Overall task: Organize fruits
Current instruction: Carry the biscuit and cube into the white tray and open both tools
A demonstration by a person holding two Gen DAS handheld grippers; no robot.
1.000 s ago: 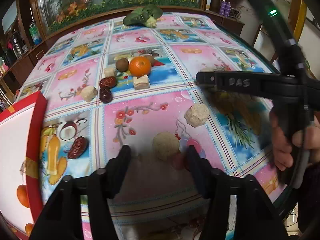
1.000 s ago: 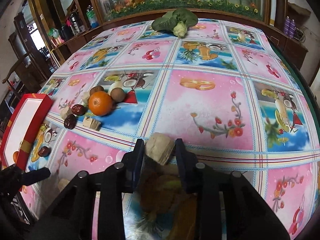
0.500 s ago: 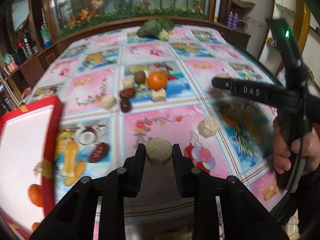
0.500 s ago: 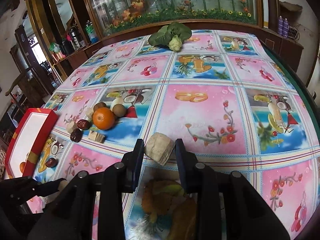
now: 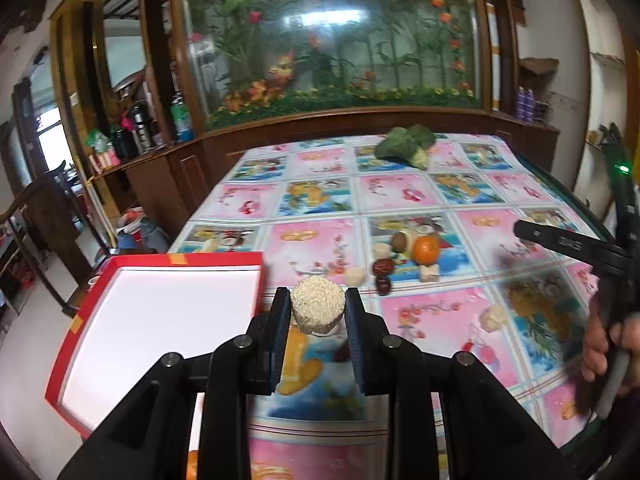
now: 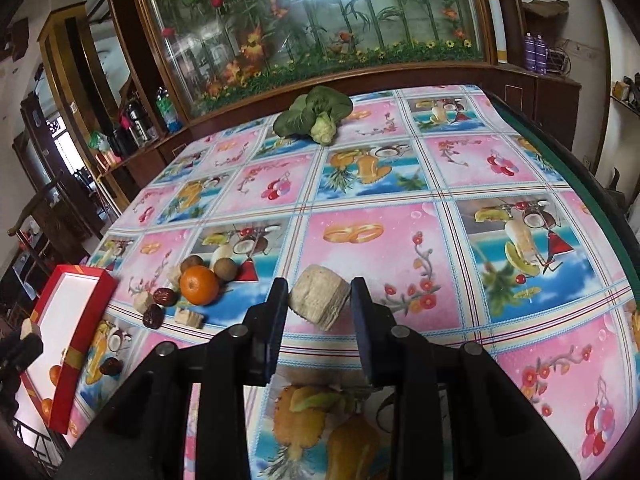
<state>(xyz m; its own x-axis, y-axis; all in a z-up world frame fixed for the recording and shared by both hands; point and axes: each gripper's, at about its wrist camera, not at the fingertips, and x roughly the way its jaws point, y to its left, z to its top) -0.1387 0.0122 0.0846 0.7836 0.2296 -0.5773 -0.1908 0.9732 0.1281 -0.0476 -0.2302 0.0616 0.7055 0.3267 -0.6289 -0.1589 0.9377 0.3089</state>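
Two grippers, each carrying one pale crumbly piece.

Left wrist view: the left gripper point(image 5: 317, 308) has its fingers point(image 5: 279, 320) drawn close and clamped on a round grainy cake point(image 5: 317, 309), held by its curved sides and lifted clear of the bench point(image 5: 472, 320), just beside the near corner of the red box point(image 5: 256, 276) with its white floor. The cake looks light, dry and brittle; I judge a hard squeeze would crumble its edge, so holding it across the flat-sided rim, as now, seems safest. Further off lie an orange point(image 5: 426, 249), two dark dates point(image 5: 383, 276) and more pale pieces. The right gripper's body shows at the right edge.

Right wrist view: the right gripper point(image 6: 320, 300) has its fingers point(image 6: 362, 304) narrowed onto a beige wedge-like chunk point(image 6: 319, 295), tilted between the pads, above the bench. The left pad appears to touch it; whether the right pad presses fully I cannot tell, so the hold may be loose. It too looks light, rough-surfaced and not slippery, but likely to flake. The red box sits well apart to the left; a leafy green point(image 6: 314, 117) lies at the far end.
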